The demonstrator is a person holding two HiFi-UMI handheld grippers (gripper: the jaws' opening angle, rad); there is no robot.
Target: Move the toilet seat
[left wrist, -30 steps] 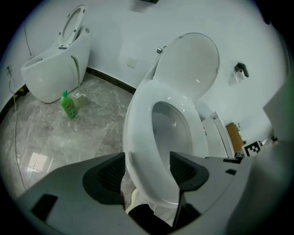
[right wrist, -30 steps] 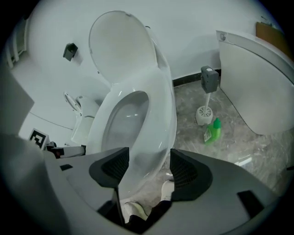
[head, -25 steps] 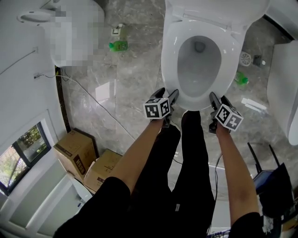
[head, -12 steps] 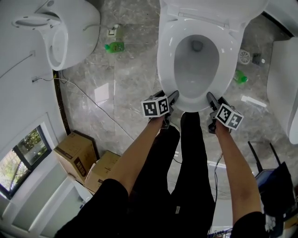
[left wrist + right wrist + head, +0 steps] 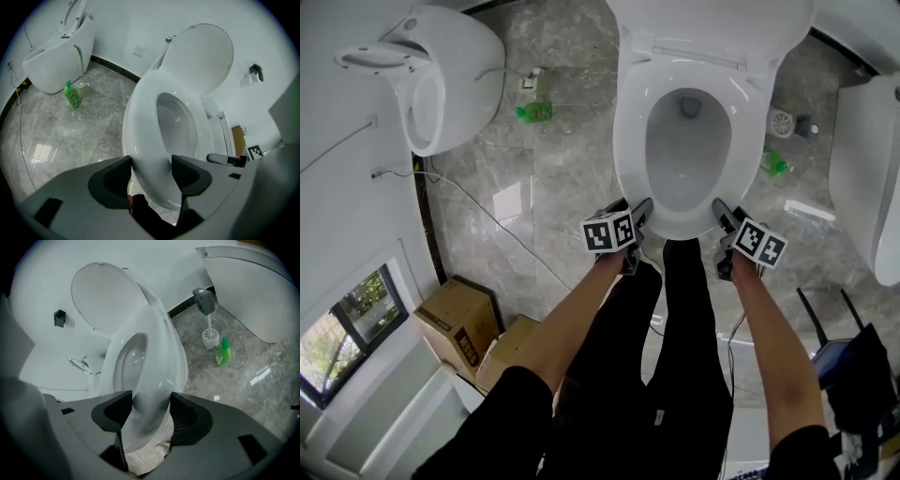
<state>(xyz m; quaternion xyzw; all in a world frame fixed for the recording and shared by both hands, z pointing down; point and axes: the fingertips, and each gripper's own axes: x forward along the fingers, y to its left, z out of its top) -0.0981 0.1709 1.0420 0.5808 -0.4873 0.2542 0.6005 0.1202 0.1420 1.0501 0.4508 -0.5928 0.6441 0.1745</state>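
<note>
Near the toilet seat (image 5: pixel 629 155) stands a green bottle (image 5: pixel 534 112).

The toilet seat (image 5: pixel 628 150) is glossy white, and so are the raised lid (image 5: pixel 712 23) and the second fixture (image 5: pixel 455 75) by the wall. The floor (image 5: pixel 572 159) is grey marble-patterned tile veined in paler grey and white, edged by a black skirting strip (image 5: pixel 427 220). Two bottles (image 5: pixel 534 112) (image 5: pixel 773 164) are bright green. The cardboard boxes (image 5: pixel 455 323) are brown with dark print. The trousers (image 5: pixel 684 375) are black. The right tool (image 5: pixel 151 404) is grey with black pads; its cube carries black squares on white.
</note>
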